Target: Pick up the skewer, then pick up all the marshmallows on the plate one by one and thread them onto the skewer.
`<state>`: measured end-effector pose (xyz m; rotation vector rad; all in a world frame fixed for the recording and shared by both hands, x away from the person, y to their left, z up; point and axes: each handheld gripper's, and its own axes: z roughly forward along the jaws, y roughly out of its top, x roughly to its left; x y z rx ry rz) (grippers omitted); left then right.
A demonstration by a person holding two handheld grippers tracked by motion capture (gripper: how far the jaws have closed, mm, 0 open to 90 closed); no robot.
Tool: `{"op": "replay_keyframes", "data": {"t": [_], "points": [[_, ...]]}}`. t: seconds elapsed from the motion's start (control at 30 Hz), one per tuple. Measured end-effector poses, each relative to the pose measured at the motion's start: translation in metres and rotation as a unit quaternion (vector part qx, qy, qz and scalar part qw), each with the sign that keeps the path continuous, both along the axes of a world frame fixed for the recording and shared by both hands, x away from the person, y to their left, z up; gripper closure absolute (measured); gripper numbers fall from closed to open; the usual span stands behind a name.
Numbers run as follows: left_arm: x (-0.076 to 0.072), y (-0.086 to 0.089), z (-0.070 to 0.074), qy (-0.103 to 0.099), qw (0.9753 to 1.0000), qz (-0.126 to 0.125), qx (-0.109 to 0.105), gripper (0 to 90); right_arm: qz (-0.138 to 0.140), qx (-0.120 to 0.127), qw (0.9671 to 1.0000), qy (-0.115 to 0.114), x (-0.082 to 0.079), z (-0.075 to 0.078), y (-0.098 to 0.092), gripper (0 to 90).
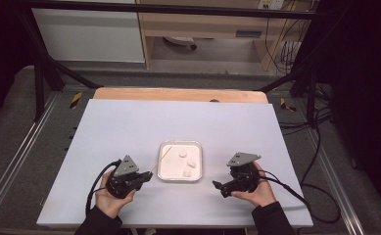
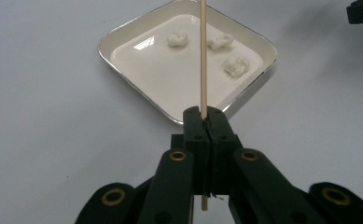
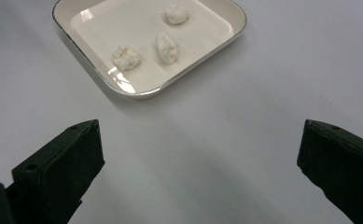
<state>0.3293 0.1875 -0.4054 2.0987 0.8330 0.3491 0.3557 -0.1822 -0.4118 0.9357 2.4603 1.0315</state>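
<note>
High view: I'm looking down and forward from above, far off.
Gripper views: I'm riding low and close, both facing the tray (image 2: 123, 39) at 12 o'clock.
Shared: the tray.

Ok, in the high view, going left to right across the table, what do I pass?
Left hand-held gripper shut on the wooden skewer → tray holding three white lumps → right hand-held gripper, open.

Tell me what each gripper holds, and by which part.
The left gripper is shut on a thin wooden skewer, gripped near its lower end; a short stub shows below the fingers. The right gripper is open and holds nothing.
</note>
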Motion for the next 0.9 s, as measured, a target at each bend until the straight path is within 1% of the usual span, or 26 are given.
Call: {"op": "replay_keyframes", "data": {"t": [0.13, 0.2, 0.3, 0.37, 0.5, 0.6, 0.77, 0.8, 0.9], "points": [[-0.001, 0.004, -0.003, 0.0, 1.0, 0.009, -0.003, 88.3, -0.001, 0.004, 1.0, 0.002, 0.005, 0.0, 0.009, 0.8], [-0.001, 0.007, -0.004, 0.002, 0.9999, 0.011, -0.012, 88.3, -0.004, 0.006, 1.0, 0.003, 0.007, 0.001, 0.013, 0.8], [-0.002, 0.009, -0.005, 0.002, 0.9997, 0.016, -0.018, 88.3, -0.011, 0.018, 0.9998, 0.006, 0.01, 0.003, 0.018, 0.8], [-0.002, 0.011, -0.006, 0.004, 0.9996, 0.017, -0.023, 88.3, -0.014, 0.021, 0.9997, 0.005, 0.012, 0.004, 0.021, 0.8], [-0.002, 0.015, -0.006, 0.001, 0.9992, 0.022, -0.032, 88.3, -0.018, 0.026, 0.9995, 0.003, 0.018, 0.007, 0.027, 0.8], [-0.002, 0.017, -0.005, -0.001, 0.9989, 0.026, -0.038, 88.3, -0.018, 0.036, 0.9992, 0.004, 0.023, 0.009, 0.032, 0.9], [-0.002, 0.019, -0.006, -0.001, 0.9989, 0.027, -0.04, 88.3, -0.027, 0.057, 0.998, 0.006, 0.035, 0.01, 0.044, 1.0], [-0.002, 0.019, -0.006, -0.003, 0.9988, 0.027, -0.039, 88.3, -0.028, 0.058, 0.9979, 0.005, 0.037, 0.009, 0.047, 1.3], [-0.002, 0.019, -0.006, -0.001, 0.9988, 0.028, -0.041, 88.3, -0.026, 0.057, 0.998, 0.009, 0.044, 0.006, 0.055, 1.9]]}}
